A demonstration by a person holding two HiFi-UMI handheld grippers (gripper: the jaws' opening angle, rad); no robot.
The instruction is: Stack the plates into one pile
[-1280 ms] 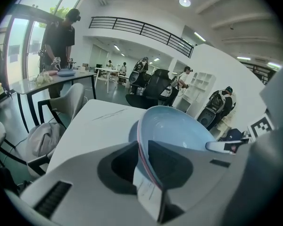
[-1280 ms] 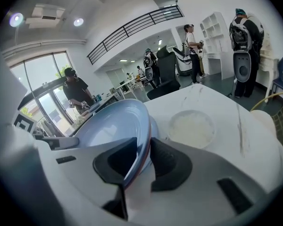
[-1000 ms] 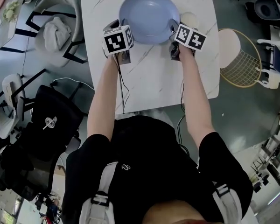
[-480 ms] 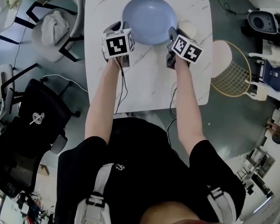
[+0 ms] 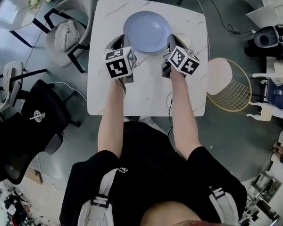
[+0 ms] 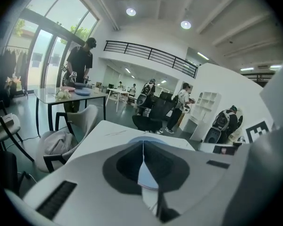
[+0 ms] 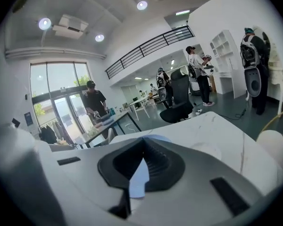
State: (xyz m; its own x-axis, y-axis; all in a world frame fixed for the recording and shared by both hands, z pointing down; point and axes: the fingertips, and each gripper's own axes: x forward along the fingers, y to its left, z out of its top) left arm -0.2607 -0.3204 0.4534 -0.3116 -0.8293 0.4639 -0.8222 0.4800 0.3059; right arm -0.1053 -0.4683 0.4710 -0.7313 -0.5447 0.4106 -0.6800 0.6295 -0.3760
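A pale blue plate (image 5: 147, 31) lies on the far middle of the white marble table (image 5: 146, 91). My left gripper (image 5: 116, 43) sits at the plate's near left edge and my right gripper (image 5: 171, 40) at its near right edge. In the left gripper view the jaws (image 6: 143, 142) meet at their tips, and the blue plate (image 6: 148, 173) shows only through the gap behind them. The right gripper (image 7: 144, 140) stands the same way, its tips together with the plate (image 7: 139, 178) behind. Neither has anything between its tips.
A grey chair with a cloth on it (image 5: 66, 32) stands left of the table, and a black office chair (image 5: 33, 121) is nearer me. A gold wire chair (image 5: 228, 86) stands at the right. A faint pale round shape (image 7: 205, 147) lies on the tabletop right of the plate.
The head camera has pulled back, so the table and plate look smaller. Both grippers stay at the plate's two sides, and the right one has turned a little.
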